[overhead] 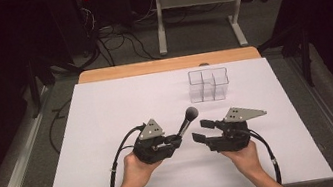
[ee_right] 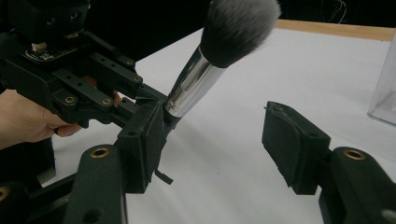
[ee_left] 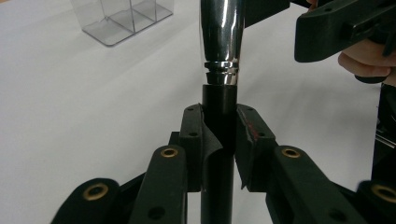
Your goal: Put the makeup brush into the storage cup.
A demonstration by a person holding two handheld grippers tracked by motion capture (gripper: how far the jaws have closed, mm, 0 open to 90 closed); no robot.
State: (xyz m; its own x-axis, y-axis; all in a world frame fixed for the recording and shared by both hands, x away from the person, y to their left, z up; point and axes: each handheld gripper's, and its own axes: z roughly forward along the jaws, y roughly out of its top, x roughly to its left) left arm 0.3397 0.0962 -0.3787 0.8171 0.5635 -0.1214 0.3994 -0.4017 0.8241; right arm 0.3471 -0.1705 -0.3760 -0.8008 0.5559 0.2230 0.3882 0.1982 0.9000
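A makeup brush [overhead: 186, 123] with a black handle, chrome ferrule [ee_left: 219, 37] and dark fluffy head [ee_right: 236, 28] tilts up and to the right. My left gripper [overhead: 178, 139] is shut on its black handle [ee_left: 219, 100], with both pads pressed on it. My right gripper [overhead: 199, 131] stands open just right of the brush, jaws pointing left at it. In the right gripper view the pads [ee_right: 289, 140] are wide apart with only white table between them. The ferrule shows just beyond the left pad.
A clear plastic organizer [overhead: 209, 84] with several compartments stands empty at the back right of the white table [overhead: 106, 108]. Each gripper trails a black cable [overhead: 117, 162] toward the near edge. Beyond the wooden far edge are floor cables and a metal frame.
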